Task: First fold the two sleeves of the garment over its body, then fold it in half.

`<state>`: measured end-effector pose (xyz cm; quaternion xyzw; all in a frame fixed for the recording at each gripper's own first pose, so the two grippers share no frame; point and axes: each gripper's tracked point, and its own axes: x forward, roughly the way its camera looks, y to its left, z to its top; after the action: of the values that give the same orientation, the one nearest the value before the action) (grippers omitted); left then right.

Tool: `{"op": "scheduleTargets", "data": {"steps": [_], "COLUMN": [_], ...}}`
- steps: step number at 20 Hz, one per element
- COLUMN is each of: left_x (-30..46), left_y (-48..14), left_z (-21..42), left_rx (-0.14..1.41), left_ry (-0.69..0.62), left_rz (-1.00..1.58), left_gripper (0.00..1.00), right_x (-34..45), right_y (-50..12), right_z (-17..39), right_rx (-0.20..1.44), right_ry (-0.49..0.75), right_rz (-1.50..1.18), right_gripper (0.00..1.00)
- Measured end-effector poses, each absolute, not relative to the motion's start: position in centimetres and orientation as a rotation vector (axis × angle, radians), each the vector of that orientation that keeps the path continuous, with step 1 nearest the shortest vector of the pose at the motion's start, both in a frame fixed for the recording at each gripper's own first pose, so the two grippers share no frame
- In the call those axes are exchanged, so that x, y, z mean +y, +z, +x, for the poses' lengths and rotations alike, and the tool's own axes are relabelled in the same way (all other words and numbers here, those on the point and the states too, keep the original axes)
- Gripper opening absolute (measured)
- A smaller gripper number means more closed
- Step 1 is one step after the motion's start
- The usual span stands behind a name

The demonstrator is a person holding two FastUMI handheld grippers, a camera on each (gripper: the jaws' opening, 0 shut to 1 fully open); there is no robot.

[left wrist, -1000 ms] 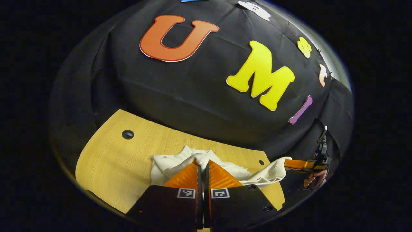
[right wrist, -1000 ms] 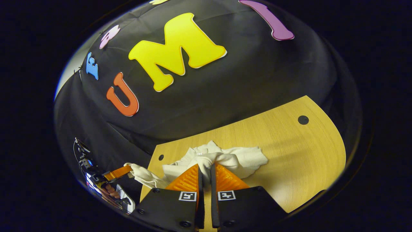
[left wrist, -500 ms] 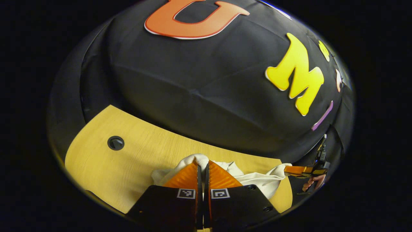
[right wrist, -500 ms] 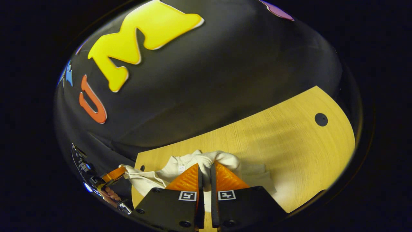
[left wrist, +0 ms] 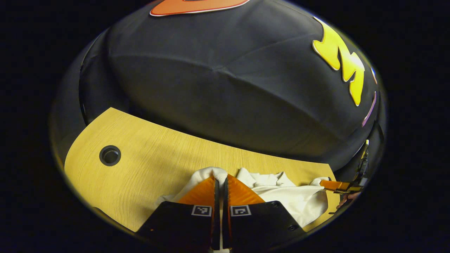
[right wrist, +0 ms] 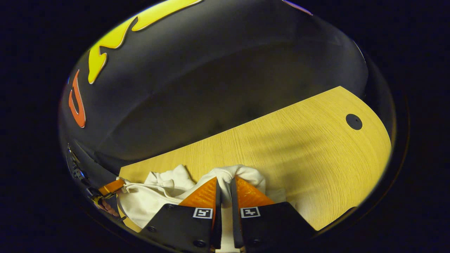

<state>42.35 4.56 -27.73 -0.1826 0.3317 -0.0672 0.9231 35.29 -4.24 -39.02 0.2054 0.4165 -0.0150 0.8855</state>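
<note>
One wooden surface (left wrist: pixel 147 165) takes up the bottom of both views, with one round hole (left wrist: pixel 110 155) in the left gripper view and one (right wrist: pixel 354 121) in the right gripper view, each well away from the garment. One white garment (left wrist: pixel 291 196), bunched and wrinkly, lies on the surface at the near edge, strung between the two grippers. So two grippers total: the left gripper (left wrist: pixel 220 181) has its fingers pinched together on a fold of the garment, and the right gripper (right wrist: pixel 225 182) is clamped on another fold the same way. In the left gripper view the other gripper pokes in at the far end of the garment, touching the cloth. Can't tell which part is sleeve and which is body.
</note>
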Motion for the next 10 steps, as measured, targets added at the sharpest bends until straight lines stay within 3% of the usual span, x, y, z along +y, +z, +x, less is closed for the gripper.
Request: {"op": "scheduleTargets", "data": {"steps": [2, 3, 5, 6, 7, 8, 10], "left_x": [4.5, 4.1, 4.3, 4.8, 5.6, 6.5, 7.7], "left_y": [-27.9, -27.8, -26.7, -25.9, -25.1, -23.9, -21.2], "left_z": [42.4, 42.1, 42.1, 42.4, 42.9, 42.8, 41.7], "left_rx": [0.687, 0.696, 0.682, 0.655, 0.624, 0.599, 0.568], "left_ry": [-0.129, -0.137, -0.128, -0.113, -0.085, -0.069, -0.044], "left_rz": [-0.374, -0.371, -0.349, -0.336, -0.316, -0.3, -0.28], "left_gripper": [0.14, 0.17, 0.48, 0.57, 0.6, 0.89, 0.96], "right_x": [-3.9, -4.1, -4.8, -5.4, -5.9, -6.0, -6.6], "right_y": [-38.9, -38.1, -36.5, -35.7, -34.9, -34.1, -32.1], "right_z": [35.4, 35.4, 35.3, 35.2, 35.0, 34.8, 33.7], "right_rx": [0.855, 0.84, 0.797, 0.778, 0.764, 0.747, 0.718], "right_ry": [-0.033, -0.034, -0.041, -0.054, -0.065, -0.057, -0.064], "right_rz": [0.443, 0.443, 0.416, 0.4, 0.384, 0.387, 0.362], "right_gripper": [0.2, 0.34, 0.4, 0.51, 0.43, 0.51, 0.7]}}
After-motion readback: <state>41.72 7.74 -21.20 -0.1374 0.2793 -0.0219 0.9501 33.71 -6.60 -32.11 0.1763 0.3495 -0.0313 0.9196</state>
